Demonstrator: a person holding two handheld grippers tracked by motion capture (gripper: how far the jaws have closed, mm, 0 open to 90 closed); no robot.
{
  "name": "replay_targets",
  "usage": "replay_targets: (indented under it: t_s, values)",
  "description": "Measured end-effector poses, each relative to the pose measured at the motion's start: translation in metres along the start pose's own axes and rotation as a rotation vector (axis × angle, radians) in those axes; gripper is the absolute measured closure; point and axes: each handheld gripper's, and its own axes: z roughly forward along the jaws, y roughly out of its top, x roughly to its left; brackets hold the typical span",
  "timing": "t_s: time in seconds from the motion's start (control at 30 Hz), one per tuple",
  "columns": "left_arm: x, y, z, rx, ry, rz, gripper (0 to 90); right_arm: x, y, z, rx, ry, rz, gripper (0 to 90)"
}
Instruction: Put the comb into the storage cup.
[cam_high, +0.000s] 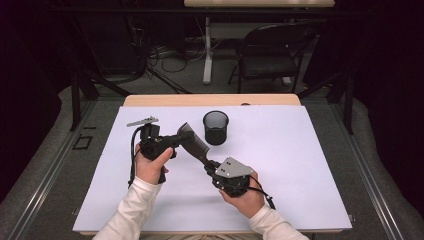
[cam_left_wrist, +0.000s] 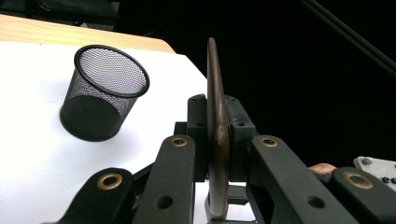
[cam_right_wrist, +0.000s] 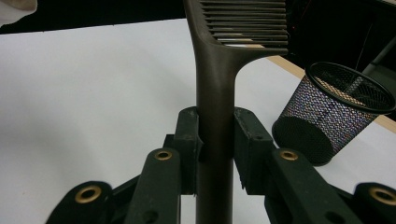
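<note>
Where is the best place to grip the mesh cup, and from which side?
Grip the mesh cup at its rim, from above, with one jaw inside and one outside. It stands upright and open-topped on the white sheet, and its round wall looks wide for the jaws.

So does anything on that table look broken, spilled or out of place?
Nothing stands out. The mesh cup stands upright and empty on the white sheet. The brown comb is held off the table, clamped between the left gripper and the right gripper.

Dark brown comb (cam_high: 196, 143) held above white table, near mesh cup (cam_high: 216, 128).
</note>
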Motion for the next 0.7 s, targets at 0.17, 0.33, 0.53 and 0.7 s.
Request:
replay_targets:
  t_s: [0.17, 0.33, 0.53, 0.7]
  values:
    - [0.0017, -0.0003, 0.0004, 0.002, -0.007, -0.011, 84.1, 0.0000, -0.0008, 0.0006, 0.000, -0.002, -0.001, 72.8]
    - [0.0039, -0.0008, 0.0013, 0.005, -0.018, -0.030, 84.6, -0.0001, -0.0018, 0.0016, 0.003, 0.001, 0.001, 72.7]
    - [0.0044, -0.0011, 0.0018, 0.012, -0.025, -0.036, 85.1, -0.0002, -0.0034, 0.0031, 0.005, 0.000, -0.001, 72.7]
    - [0.0047, -0.0011, 0.0016, 0.013, -0.030, -0.044, 85.2, 0.0001, -0.0037, 0.0035, 0.004, 0.005, 0.004, 72.6]
